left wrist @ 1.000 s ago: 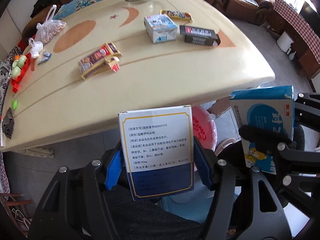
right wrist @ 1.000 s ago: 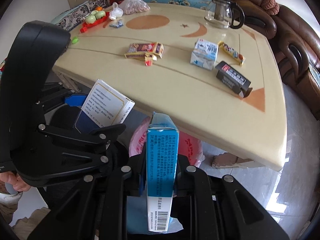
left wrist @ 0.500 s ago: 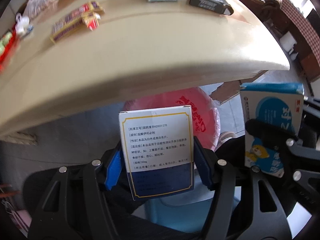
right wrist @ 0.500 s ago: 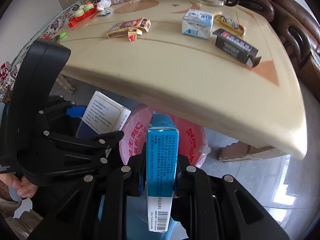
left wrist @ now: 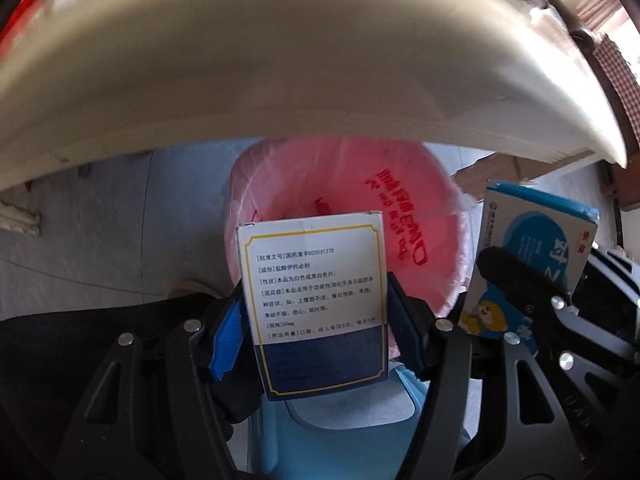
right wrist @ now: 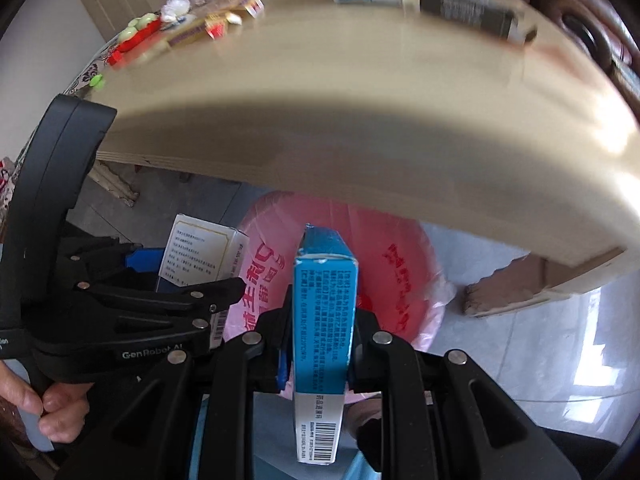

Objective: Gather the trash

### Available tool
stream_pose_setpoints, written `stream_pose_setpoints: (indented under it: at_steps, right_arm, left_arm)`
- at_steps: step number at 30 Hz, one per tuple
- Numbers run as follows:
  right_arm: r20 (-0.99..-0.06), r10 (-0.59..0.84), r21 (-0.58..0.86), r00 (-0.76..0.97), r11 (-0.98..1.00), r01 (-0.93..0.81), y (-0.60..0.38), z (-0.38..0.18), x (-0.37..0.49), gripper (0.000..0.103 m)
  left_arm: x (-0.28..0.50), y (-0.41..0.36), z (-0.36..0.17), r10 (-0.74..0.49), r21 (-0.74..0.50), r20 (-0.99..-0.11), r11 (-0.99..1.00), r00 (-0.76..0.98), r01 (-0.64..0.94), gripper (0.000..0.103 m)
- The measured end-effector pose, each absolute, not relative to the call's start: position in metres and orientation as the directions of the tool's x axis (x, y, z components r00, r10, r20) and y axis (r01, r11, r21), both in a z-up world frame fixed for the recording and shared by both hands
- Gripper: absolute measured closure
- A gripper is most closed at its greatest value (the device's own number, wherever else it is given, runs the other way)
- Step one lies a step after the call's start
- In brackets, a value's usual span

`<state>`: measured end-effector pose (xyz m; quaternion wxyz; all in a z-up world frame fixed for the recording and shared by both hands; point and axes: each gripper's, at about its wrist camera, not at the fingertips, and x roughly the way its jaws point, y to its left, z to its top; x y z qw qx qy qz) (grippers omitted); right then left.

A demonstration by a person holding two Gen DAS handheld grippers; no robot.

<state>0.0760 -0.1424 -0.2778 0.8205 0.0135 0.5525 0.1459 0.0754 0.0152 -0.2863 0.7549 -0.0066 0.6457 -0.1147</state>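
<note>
Two boxes are in my grip, one per hand. My left tongs (left wrist: 316,320) are clamped on the white medicine box (left wrist: 314,300), its printed face toward the camera and its flanks pinched between the blue pads (left wrist: 226,340). My right tongs (right wrist: 320,344) are closed narrow on the blue medicine box (right wrist: 322,320), held upright with its barcode end nearest me. Just ahead of and below both tongs sits the bin lined with a pink bag (left wrist: 348,208), its mouth open beneath the boxes. Above and beyond the tongs the pale counter (right wrist: 360,120) overhangs the bin; further wrappers and cartons lie on its far side, blurred. Both tongs sit close beside each other.
</note>
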Motion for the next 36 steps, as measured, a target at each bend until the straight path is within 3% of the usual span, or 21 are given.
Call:
stream_pose_setpoints:
  at_steps: [13,36]
  right_arm:
    - [-0.925,0.269,0.226,0.269,0.957,-0.181,-0.145,-0.35,0.09,0.083]
    - [-0.947,0.246,0.228,0.208,0.968,-0.106,-0.157,-0.381,0.112,0.083]
  left_arm:
    - [0.103,0.007,-0.349,-0.157,-0.155,-0.987,0.983,0.013,0.102,0.04]
    - [0.126,0.002,-0.388,-0.168,-0.171,-0.985,0.981,-0.04,0.094,0.04]
